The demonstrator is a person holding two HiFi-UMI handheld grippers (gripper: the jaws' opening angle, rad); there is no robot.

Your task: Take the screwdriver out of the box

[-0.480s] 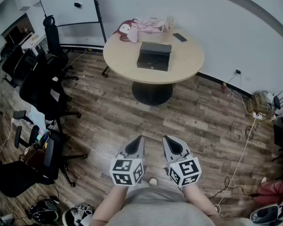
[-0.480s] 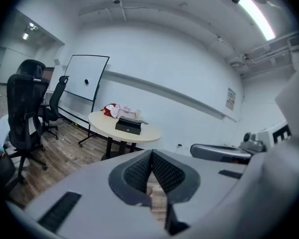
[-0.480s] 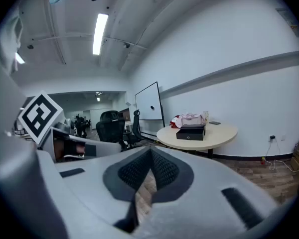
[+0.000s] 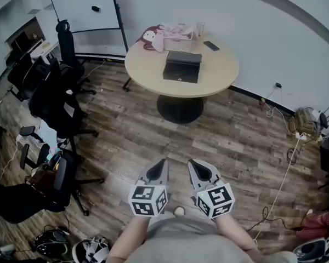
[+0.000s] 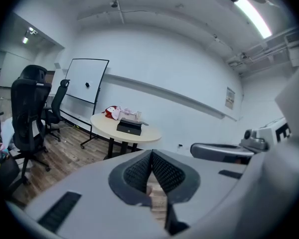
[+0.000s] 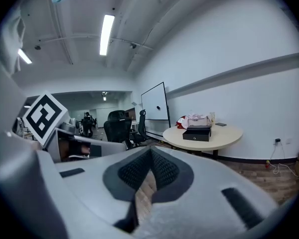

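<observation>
Your left gripper and your right gripper are both held low in front of you, side by side and a little apart, pointing out over the floor towards the table. Each pair of fingers is pressed together at the tips, with nothing between them; only floorboards show through the narrow gap behind the pads. Neither gripper touches anything.

You stand on a wood-plank floor, well apart from a round table with a pale top on a dark pedestal, near the curved white wall. A whiteboard stands to the table's left, and black office chairs crowd the left side of the room. Cables trail along the floor on the right.

The black box sits near the middle of the tabletop with its lid down, so the screwdriver cannot be seen. Behind the box lie a pink-and-red plush toy and a dark phone.
</observation>
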